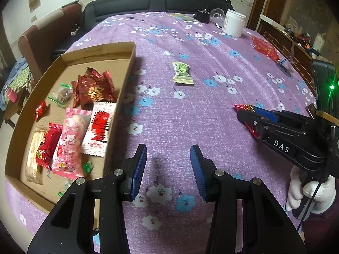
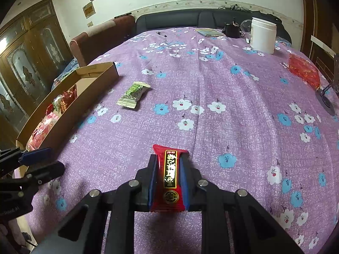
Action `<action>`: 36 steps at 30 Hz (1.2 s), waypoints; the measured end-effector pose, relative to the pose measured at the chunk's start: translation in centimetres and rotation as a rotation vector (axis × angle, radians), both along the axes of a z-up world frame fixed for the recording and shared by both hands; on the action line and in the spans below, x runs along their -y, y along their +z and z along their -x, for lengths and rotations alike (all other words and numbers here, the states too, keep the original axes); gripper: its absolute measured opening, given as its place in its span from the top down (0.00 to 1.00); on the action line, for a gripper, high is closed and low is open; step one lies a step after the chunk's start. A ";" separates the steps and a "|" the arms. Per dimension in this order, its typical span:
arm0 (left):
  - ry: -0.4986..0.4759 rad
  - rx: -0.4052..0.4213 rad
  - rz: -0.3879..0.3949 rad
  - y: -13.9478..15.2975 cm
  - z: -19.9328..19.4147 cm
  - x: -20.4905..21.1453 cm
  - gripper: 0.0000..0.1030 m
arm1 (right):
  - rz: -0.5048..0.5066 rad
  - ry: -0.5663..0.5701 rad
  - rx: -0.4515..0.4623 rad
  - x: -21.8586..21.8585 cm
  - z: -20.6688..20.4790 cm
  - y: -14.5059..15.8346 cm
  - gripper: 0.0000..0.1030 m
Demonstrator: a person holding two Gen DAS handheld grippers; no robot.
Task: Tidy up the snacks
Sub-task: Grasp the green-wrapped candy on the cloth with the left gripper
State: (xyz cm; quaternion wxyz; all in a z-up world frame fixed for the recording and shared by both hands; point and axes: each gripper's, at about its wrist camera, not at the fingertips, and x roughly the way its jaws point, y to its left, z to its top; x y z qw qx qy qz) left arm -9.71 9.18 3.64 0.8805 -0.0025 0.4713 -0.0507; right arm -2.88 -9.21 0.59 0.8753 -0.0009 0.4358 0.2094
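Observation:
A cardboard tray (image 1: 127, 67) on the left holds several wrapped snacks, among them a pink packet (image 1: 68, 141) and a dark red packet (image 1: 95, 89); it also shows in the right wrist view (image 2: 70, 114). A green wrapped snack (image 1: 182, 73) lies loose on the purple cloth, right of the tray (image 2: 133, 94). My left gripper (image 1: 168, 171) is open and empty over the cloth beside the tray. My right gripper (image 2: 168, 180) is shut on a red snack bar (image 2: 170, 177), held above the cloth; it shows at the right of the left wrist view (image 1: 245, 111).
A white jar (image 1: 234, 24) stands at the far right of the table, with a black object (image 1: 203, 15) and a green booklet (image 1: 183, 17) near it. A red packet (image 1: 266, 47) lies near the right edge. A dark sofa (image 1: 148, 3) is behind the table.

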 end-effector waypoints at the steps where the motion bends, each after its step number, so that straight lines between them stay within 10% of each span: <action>1: -0.001 -0.003 0.000 -0.1 0.0 0.1 0.59 | 0.000 0.000 0.000 0.0 0.0 0.0 0.78; 23: -0.029 -0.068 0.000 -1.9 -1.4 1.2 0.59 | -0.019 -0.002 -0.005 0.3 -0.1 -0.1 0.78; 36: -0.021 -0.066 0.252 0.3 -8.6 -0.3 0.59 | -0.034 -0.003 -0.009 0.5 -0.1 -0.1 0.77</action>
